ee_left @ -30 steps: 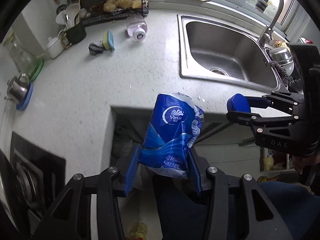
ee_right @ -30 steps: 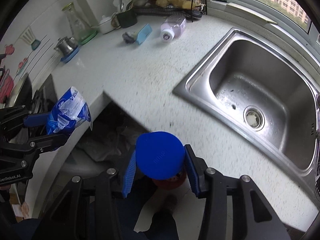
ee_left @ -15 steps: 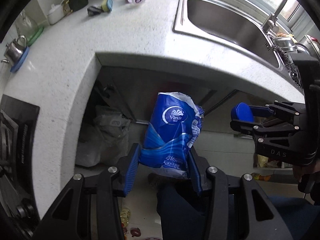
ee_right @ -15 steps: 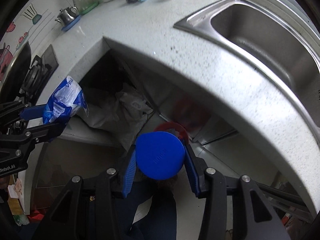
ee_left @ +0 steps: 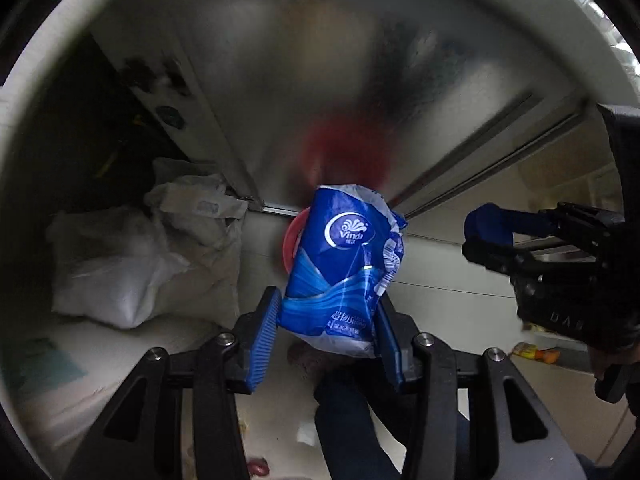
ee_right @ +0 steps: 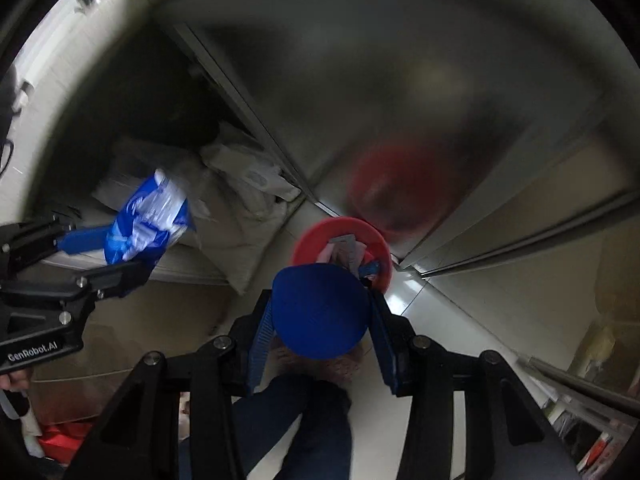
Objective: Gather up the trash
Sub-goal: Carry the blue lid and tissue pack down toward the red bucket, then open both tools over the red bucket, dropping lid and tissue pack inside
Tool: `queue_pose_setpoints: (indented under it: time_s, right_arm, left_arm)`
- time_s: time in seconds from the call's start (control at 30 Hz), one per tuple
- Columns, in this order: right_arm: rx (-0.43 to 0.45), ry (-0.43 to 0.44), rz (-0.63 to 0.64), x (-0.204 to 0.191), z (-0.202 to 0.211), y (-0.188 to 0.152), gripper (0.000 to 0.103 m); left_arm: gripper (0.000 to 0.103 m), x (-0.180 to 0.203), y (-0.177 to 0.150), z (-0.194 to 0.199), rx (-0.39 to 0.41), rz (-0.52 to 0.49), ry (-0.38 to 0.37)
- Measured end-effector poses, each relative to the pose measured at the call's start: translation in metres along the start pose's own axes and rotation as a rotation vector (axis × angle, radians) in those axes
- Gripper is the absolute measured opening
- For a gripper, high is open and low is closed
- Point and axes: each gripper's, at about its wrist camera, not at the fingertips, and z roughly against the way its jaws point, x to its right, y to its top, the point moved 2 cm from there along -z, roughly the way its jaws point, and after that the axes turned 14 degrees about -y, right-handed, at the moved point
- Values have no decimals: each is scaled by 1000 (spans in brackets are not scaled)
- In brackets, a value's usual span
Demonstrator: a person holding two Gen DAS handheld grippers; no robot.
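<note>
My left gripper [ee_left: 326, 332] is shut on a crumpled blue Vinda tissue wrapper [ee_left: 344, 264], held upright in the air; it also shows in the right wrist view [ee_right: 144, 220]. My right gripper [ee_right: 320, 320] is shut on a round blue lid [ee_right: 320, 312], which shows at the right of the left wrist view [ee_left: 486, 224]. A red bin [ee_right: 340, 240] with scraps inside stands on the floor just beyond the lid. In the left wrist view only its rim [ee_left: 292, 240] shows behind the wrapper.
Both grippers are below the counter, facing a shiny metal cabinet front [ee_left: 340, 80]. White sacks [ee_left: 140, 260] lie in the open space to the left. The person's dark trouser leg [ee_right: 304, 420] and pale tiled floor [ee_right: 432, 320] are below.
Both grippers have dropped from counter height to below the counter edge, still holding wrapper and lid. The sink and worktop have left view and the red bin has come into sight.
</note>
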Motion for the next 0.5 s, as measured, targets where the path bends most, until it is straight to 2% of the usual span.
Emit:
queue_pose_setpoints:
  time_s: [0.27, 0.4, 0.5]
  right_arm:
    - [-70, 9, 4, -18, -124, -12, 43]
    - [-84, 22, 10, -19, -165, -18, 43]
    - [-83, 31, 33, -15, -186, -23, 43]
  left_arm:
    - [43, -41, -9, -119, -33, 11, -1]
    - [43, -59, -14, -165, -49, 44, -33]
    - [43, -67, -16, -195, -63, 51, -19]
